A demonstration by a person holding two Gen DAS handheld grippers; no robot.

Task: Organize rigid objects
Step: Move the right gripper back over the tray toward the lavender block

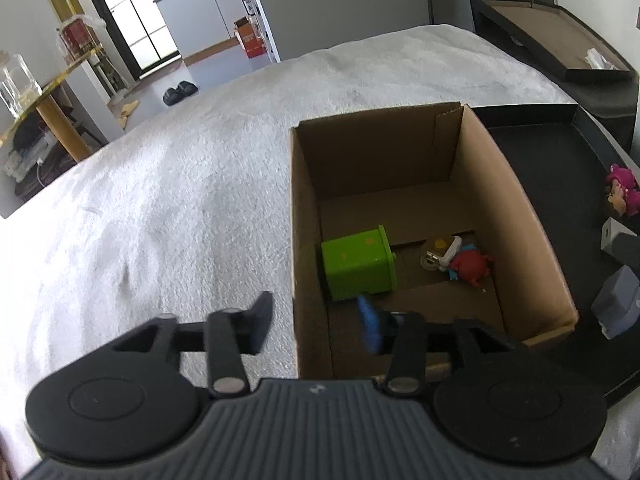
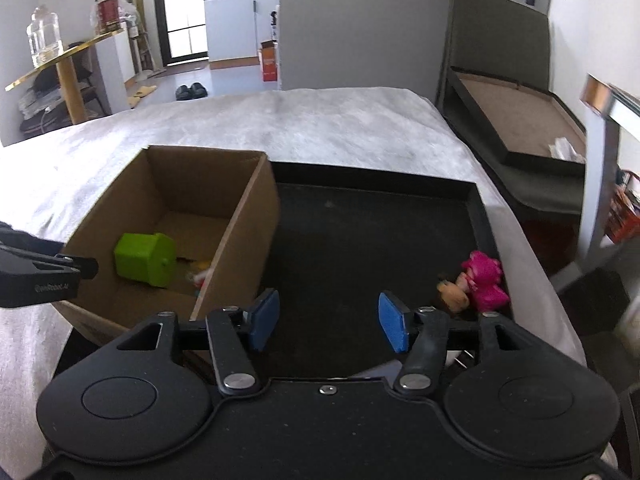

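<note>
A brown cardboard box point(image 1: 516, 216) stands open on the white cloth; it also shows in the right wrist view point(image 2: 240, 216). Inside lie a green box-shaped toy point(image 1: 358, 264) point(image 2: 145, 259) and a red figure with small bits point(image 1: 466, 264). My left gripper point(image 1: 316, 320) is open and empty, straddling the box's near left wall. My right gripper point(image 2: 328, 320) is open and empty above a black tray point(image 2: 476, 208). A pink doll figure point(image 2: 482, 280) lies on the tray to the right of my right gripper; it also shows at the left wrist view's right edge point(image 1: 622, 192).
The white cloth point(image 1: 160, 200) covers the surface left of and behind the box. A dark tray with a brown bottom point(image 2: 516, 120) sits at the far right. The left gripper's finger point(image 2: 44, 276) shows at the box's left side.
</note>
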